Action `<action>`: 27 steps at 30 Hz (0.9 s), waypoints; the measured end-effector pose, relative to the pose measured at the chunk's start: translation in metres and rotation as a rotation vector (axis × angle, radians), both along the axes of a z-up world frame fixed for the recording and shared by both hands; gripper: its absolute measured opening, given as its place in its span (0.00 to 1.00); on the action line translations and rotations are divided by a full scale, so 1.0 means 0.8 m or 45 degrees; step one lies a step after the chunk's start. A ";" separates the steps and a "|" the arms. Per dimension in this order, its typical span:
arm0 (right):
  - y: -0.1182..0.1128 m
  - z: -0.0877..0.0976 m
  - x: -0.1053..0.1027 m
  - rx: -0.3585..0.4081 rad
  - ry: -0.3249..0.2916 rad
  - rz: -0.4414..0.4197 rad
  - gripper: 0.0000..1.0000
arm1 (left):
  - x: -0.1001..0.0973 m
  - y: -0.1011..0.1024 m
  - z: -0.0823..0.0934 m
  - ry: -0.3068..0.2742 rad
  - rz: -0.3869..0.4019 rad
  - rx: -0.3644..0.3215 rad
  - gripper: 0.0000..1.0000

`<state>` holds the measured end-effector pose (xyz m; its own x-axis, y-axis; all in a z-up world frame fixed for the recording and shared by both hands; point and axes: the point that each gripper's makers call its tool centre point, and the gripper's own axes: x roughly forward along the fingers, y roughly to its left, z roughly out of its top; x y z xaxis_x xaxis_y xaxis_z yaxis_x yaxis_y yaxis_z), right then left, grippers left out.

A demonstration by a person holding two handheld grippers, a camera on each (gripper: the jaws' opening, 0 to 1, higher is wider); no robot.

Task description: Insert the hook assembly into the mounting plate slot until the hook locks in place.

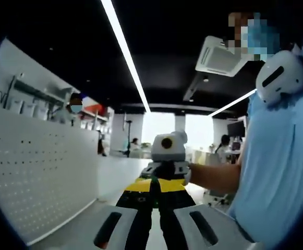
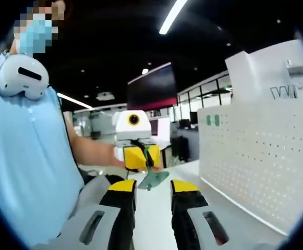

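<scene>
Right now the left gripper (image 2: 150, 167), at centre of the right gripper view, is clamped on the green hook assembly (image 2: 153, 179), which juts toward the right gripper (image 2: 153, 200), whose jaws stand apart. The white pegboard mounting plate (image 2: 255, 156) fills the frame's right, well apart.

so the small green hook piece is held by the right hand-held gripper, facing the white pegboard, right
Not quite. In the right gripper view the green hook piece hangs from the left hand-held gripper, which faces the camera from across. The right hand-held gripper has its jaws apart with nothing between them. The white pegboard does stand alongside.
</scene>
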<state>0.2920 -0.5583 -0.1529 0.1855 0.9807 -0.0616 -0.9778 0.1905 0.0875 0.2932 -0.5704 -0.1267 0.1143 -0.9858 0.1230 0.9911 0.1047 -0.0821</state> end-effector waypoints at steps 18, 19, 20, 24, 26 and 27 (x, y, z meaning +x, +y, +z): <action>0.003 0.007 -0.010 0.018 -0.007 0.053 0.16 | -0.005 0.003 0.007 0.013 -0.036 -0.048 0.03; 0.003 0.007 -0.010 0.015 -0.009 0.052 0.16 | -0.005 0.003 0.007 0.014 -0.036 -0.047 0.03; 0.003 0.006 -0.010 0.010 -0.011 0.050 0.16 | -0.005 0.004 0.006 0.011 -0.036 -0.041 0.03; 0.002 0.006 -0.011 0.007 -0.012 0.048 0.15 | -0.005 0.006 0.004 0.008 -0.034 -0.032 0.03; 0.002 0.006 -0.011 0.000 -0.015 0.045 0.15 | -0.005 0.006 0.003 0.007 -0.030 -0.024 0.03; 0.002 0.005 -0.010 -0.002 -0.017 0.044 0.15 | -0.005 0.006 0.002 0.007 -0.029 -0.020 0.03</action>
<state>0.2837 -0.5566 -0.1486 0.1522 0.9864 -0.0613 -0.9849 0.1566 0.0742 0.2890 -0.5653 -0.1248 0.0926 -0.9861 0.1383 0.9928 0.0807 -0.0887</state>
